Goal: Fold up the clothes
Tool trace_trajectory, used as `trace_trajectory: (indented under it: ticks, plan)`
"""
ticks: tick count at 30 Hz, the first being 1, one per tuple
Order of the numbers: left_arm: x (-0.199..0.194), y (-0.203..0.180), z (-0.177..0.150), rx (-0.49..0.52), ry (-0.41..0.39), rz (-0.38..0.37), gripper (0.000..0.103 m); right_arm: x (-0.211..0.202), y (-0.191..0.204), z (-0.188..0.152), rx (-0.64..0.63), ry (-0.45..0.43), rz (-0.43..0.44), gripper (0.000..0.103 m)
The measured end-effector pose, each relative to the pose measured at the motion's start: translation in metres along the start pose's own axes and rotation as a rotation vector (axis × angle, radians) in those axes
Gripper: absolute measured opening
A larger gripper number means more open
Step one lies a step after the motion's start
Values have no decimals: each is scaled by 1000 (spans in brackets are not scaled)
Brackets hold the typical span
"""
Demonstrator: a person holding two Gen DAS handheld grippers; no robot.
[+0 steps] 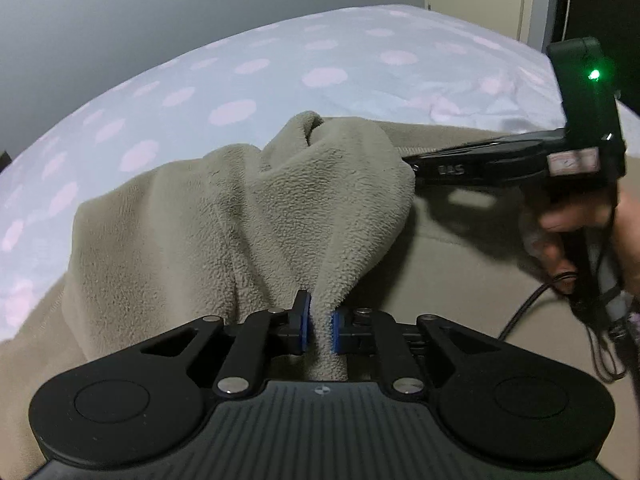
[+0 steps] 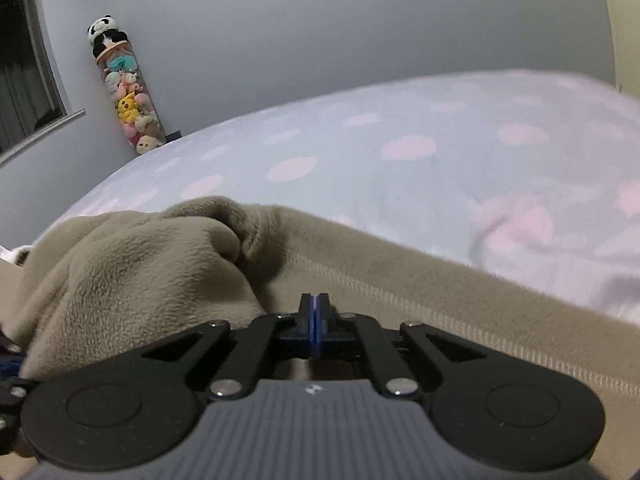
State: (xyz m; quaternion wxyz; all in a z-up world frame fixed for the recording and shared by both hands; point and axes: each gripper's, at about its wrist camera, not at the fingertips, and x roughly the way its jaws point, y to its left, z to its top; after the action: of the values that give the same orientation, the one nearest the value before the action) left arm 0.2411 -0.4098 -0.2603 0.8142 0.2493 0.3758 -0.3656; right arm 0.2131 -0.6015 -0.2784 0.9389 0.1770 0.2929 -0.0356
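- Pale blue bedding printed with pink dots is spread across a bed beneath a plain grey wall, and a beige fleece garment is laid over its near side.

- Left wrist view: a bunched fold of the fleece is seen pinched between the blue pads of the left gripper, which is closed on the cloth. The fabric is drawn up into a peaked ridge running away from the jaws, judged to be raised so that it can be carried over the flat part of the garment. At the right, the right gripper is held in a person's hand, its tip brought against the far side of the same ridge. A green light is shown on its body.

- Right wrist view: the blue pads of that gripper are seen pressed fully together above a stitched hem. Whether a thin edge of fleece is caught between them cannot be told. The lifted bundle is seen heaped at the left. A clear tube of plush toys, topped with a panda, is stood against the wall.

- How far the folding has been taken is not settled; the garment is held partly raised, partly flat.
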Motion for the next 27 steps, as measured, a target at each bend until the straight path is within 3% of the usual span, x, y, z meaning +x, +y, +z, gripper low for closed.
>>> trace_trajectory:
  ticks: [2, 5, 6, 10, 13, 16, 19, 22, 25, 27]
  plan:
    - [2, 2, -1, -18, 0, -7, 9, -6, -3, 8, -31, 66, 46, 10]
    - [7, 4, 3, -20, -6, -12, 9, -20, 6, 10, -184, 162, 149, 28]
    - [7, 5, 3, -26, -8, -13, 9, -22, 10, 8, -215, 178, 194, 29]
    - [7, 8, 1, -45, -10, -14, 9, -19, 23, -1, -238, 207, 343, 28]
    - [3, 6, 2, -35, -13, -15, 9, -5, 34, -6, -224, 199, 389, 16]
    - [2, 6, 2, -31, -11, -28, 9, 11, 40, -10, -175, 166, 369, 11]
    - [2, 6, 2, -25, -2, -51, 8, 27, 33, -15, -48, 105, 282, 0]
    - [8, 3, -1, -5, 21, -76, 7, 31, 22, -17, 51, 21, 241, 0]
    - [16, 1, -3, -4, 57, -102, 6, 23, 16, -16, 91, -84, 105, 0]
    - [21, 1, -6, -15, 72, -113, 6, 21, 4, -14, 145, -117, 115, 0]
